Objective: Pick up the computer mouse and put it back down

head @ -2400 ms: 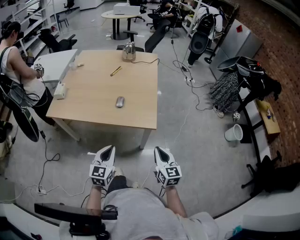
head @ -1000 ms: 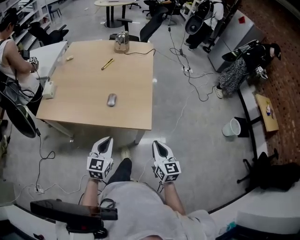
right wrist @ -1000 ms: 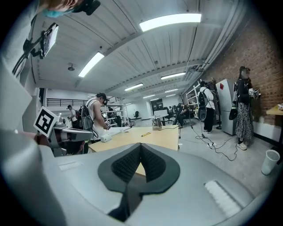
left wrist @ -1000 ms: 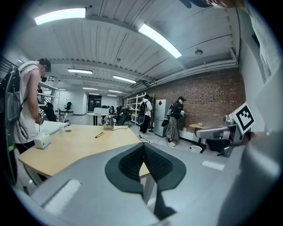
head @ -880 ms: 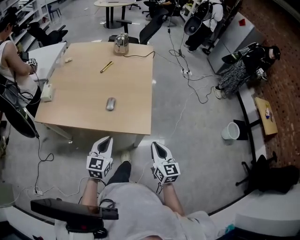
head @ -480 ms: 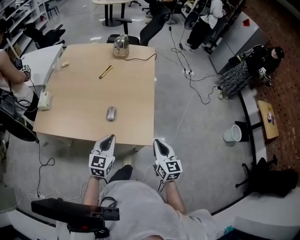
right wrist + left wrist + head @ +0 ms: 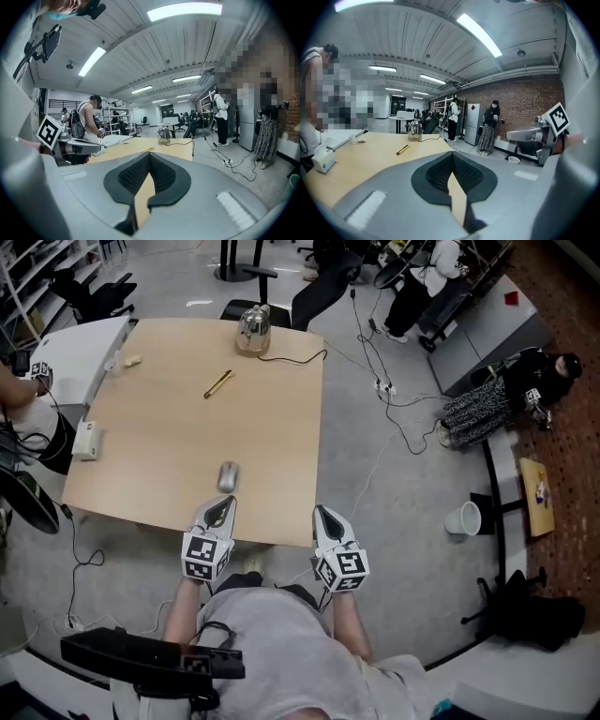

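Observation:
A silver-grey computer mouse (image 7: 227,476) lies on the wooden table (image 7: 169,437), close to its near edge. My left gripper (image 7: 223,505) hovers over that edge just short of the mouse, jaws shut with nothing between them. My right gripper (image 7: 322,513) is level with it at the table's near right corner, also shut and empty. In the left gripper view the pads (image 7: 440,172) meet at their tips, and the gripper body hides the mouse. The right gripper view shows its pads (image 7: 161,175) closed the same way.
A metal kettle (image 7: 253,331) with a black cable stands at the table's far edge, a yellow pen (image 7: 218,383) lies near it, and a white box (image 7: 86,440) sits at the left edge. A person sits at the left. A white cup (image 7: 464,518) and cables lie on the floor to the right.
Both grippers and the camera have come forward to the table. The grippers went from over the floor to the table's near edge, still shut; the mouse has not moved.

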A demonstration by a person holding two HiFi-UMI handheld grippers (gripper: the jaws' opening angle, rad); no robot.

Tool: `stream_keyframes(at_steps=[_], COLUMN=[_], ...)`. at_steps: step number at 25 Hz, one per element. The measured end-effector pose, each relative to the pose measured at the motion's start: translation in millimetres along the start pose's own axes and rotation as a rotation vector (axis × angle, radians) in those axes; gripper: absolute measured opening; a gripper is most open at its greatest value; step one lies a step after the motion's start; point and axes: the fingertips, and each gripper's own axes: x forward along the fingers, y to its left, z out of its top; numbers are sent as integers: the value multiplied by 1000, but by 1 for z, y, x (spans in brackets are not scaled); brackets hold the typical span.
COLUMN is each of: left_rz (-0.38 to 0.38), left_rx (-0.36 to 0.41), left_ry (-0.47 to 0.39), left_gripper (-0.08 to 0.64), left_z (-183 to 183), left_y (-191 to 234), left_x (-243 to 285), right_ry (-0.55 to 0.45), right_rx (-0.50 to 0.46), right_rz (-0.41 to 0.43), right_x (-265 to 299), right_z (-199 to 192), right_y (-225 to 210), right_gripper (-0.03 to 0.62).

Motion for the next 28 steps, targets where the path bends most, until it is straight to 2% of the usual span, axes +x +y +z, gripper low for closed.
stream_keyframes(at_steps=[9, 18, 24, 28], left_rz=[30, 89, 133, 146], left_rx=[-23, -52, -59, -93], left_ry=[26, 83, 194, 254], left_gripper=[20, 20, 20, 20], left_z=[-7, -22, -50, -60], left_y=[23, 43, 59, 65], left_x=[16, 35, 59, 74], right_ry=[18, 62, 96, 127], right_rx=[-12, 5, -9, -5], right_rz=[2, 74, 143, 170], right_x=[26, 67, 113, 131], right_z=[-1, -11, -10, -10], right_y=[-3, -7, -15, -24], right_gripper=[7, 8, 7, 6])
